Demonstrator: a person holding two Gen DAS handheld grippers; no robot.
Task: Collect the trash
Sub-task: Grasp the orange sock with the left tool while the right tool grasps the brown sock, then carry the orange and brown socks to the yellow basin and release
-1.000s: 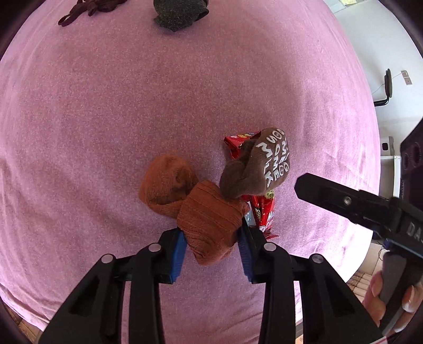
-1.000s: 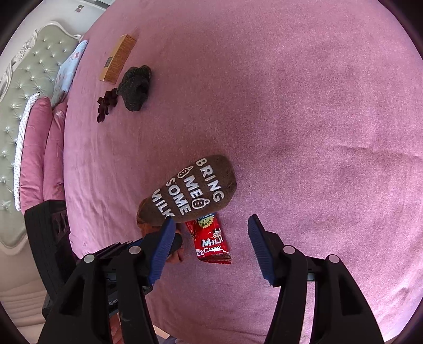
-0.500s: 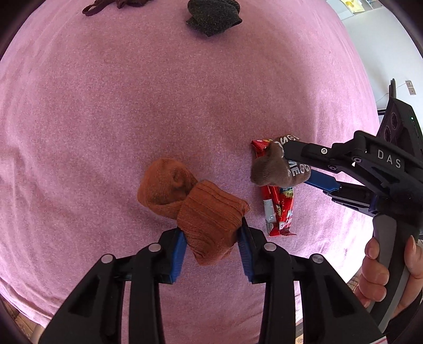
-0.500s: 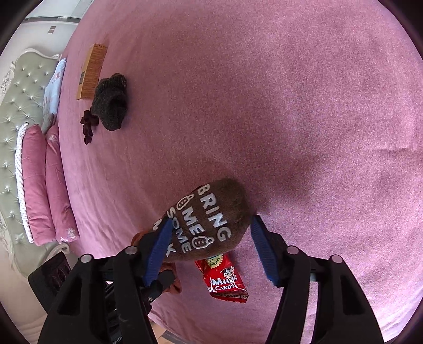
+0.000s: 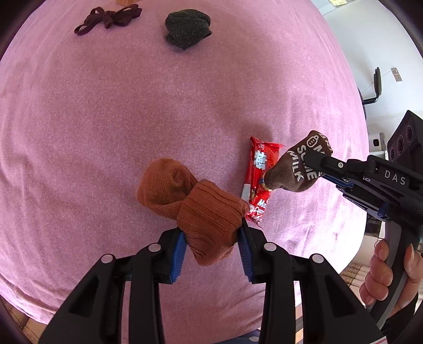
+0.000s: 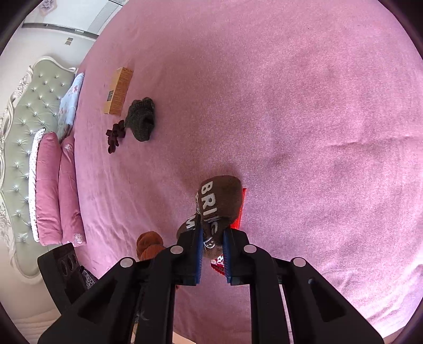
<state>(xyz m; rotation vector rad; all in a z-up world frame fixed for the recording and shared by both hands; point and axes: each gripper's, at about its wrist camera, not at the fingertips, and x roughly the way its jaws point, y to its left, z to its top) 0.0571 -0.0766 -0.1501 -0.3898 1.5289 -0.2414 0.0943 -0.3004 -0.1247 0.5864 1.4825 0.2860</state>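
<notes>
A red milk-candy wrapper (image 5: 258,182) lies on the pink bedspread (image 5: 132,105); in the right wrist view only its red edge (image 6: 239,211) shows behind the sock. My left gripper (image 5: 211,238) is shut on a rolled orange sock (image 5: 195,203), which also shows in the right wrist view (image 6: 149,244). My right gripper (image 6: 212,248) is shut on a brown sock printed "BRING ME SOME MILK" (image 6: 219,203) and holds it lifted just above the wrapper; the brown sock (image 5: 298,164) and the right gripper (image 5: 317,165) show in the left wrist view.
A dark grey sock (image 5: 187,27) and a dark red lace bundle (image 5: 108,18) lie at the far side. In the right wrist view a tan box (image 6: 117,91), pink pillows (image 6: 58,188) and a tufted headboard (image 6: 18,127) are at the left.
My right gripper closed on the brown sock and lifted it off the wrapper, toward the right. The wrapper is now mostly uncovered. My left gripper stayed shut on the orange sock.
</notes>
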